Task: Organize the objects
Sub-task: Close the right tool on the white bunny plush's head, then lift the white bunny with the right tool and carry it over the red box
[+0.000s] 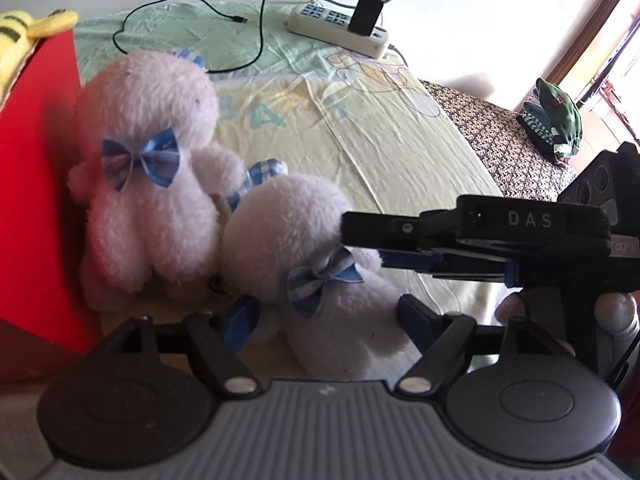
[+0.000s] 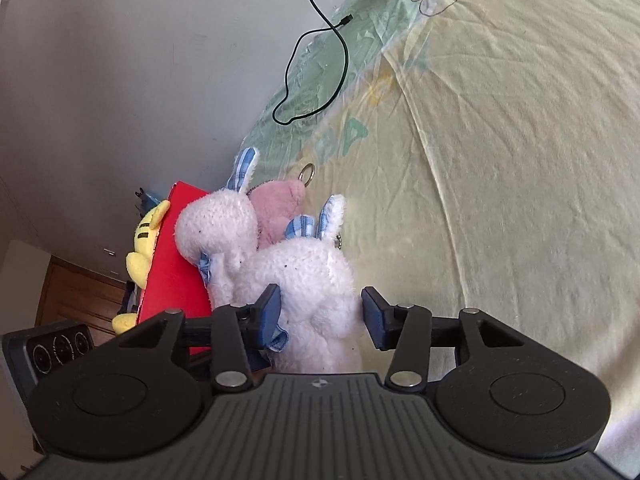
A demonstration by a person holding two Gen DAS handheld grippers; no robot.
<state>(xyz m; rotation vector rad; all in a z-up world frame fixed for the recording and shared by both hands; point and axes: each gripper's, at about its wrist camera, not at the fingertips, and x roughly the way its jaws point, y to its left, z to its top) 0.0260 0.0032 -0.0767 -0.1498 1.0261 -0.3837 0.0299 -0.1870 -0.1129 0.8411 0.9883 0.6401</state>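
Note:
Two white plush rabbits with blue plaid bows lie on the bed sheet (image 1: 380, 152) beside a red box (image 1: 36, 200). The far rabbit (image 1: 152, 184) leans against the box. The near rabbit (image 1: 316, 276) lies between the open fingers of my left gripper (image 1: 326, 316). In the right wrist view, my right gripper (image 2: 320, 318) is open with its fingers on either side of the near rabbit (image 2: 308, 292), beside the far rabbit (image 2: 218, 232). A pink plush (image 2: 280, 208) with a key ring lies behind them. The right gripper also shows in the left wrist view (image 1: 364, 236), by the near rabbit's head.
A yellow striped plush (image 1: 20, 36) rests on the red box (image 2: 172, 268). A power strip (image 1: 340, 28) with a black charger and a loose black cable (image 1: 192, 4) lie at the far end of the bed. Folded clothes (image 1: 556, 120) sit at the right.

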